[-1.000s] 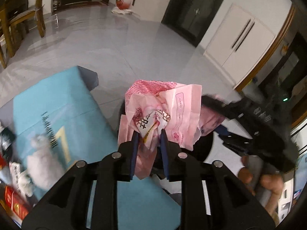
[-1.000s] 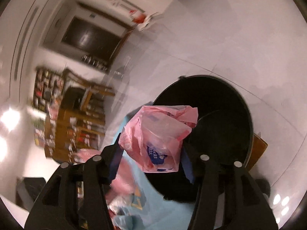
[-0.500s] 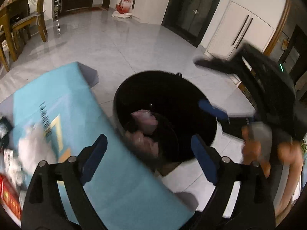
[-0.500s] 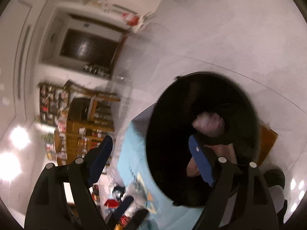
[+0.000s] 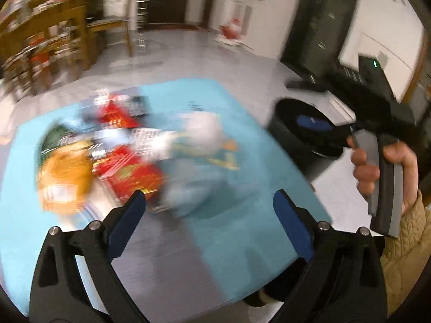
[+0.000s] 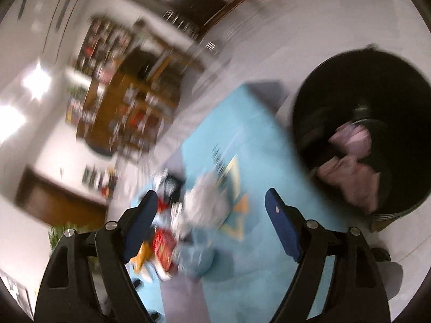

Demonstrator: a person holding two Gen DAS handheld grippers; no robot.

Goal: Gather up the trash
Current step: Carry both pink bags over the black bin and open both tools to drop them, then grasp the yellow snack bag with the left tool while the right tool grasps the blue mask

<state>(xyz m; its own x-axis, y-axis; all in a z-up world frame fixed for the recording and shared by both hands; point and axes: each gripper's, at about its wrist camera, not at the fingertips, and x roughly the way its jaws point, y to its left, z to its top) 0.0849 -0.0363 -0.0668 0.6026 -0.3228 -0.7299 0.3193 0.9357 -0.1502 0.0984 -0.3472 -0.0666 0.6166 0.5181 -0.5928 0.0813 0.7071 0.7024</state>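
My left gripper [image 5: 208,197] hovers over the turquoise table [image 5: 242,228]; its jaws are opening and nothing is between them. Ahead of it lies a blurred trash pile: an orange bag [image 5: 64,172], red packets [image 5: 129,172] and a white crumpled wad [image 5: 199,129]. My right gripper [image 6: 210,195] is open and empty, above the same table [image 6: 242,140], facing the white wad [image 6: 204,202]. The black bin [image 6: 336,62] stands on the floor off the table's end, with pink bags [image 6: 350,167] inside. In the left wrist view the bin [image 5: 296,145] is at the right, behind a hand [image 5: 377,161] holding the right gripper.
Wooden shelves and chairs [image 5: 48,40] line the far left. A dark door [image 5: 167,0] and a red bag on the floor [image 5: 231,31] are at the back. Grey tiled floor [image 5: 188,59] surrounds the table. Both views are motion-blurred.
Both grippers let go of their pink bags, which now lie in the bin. Both opened wide and swung away from the bin toward the trash pile on the table.
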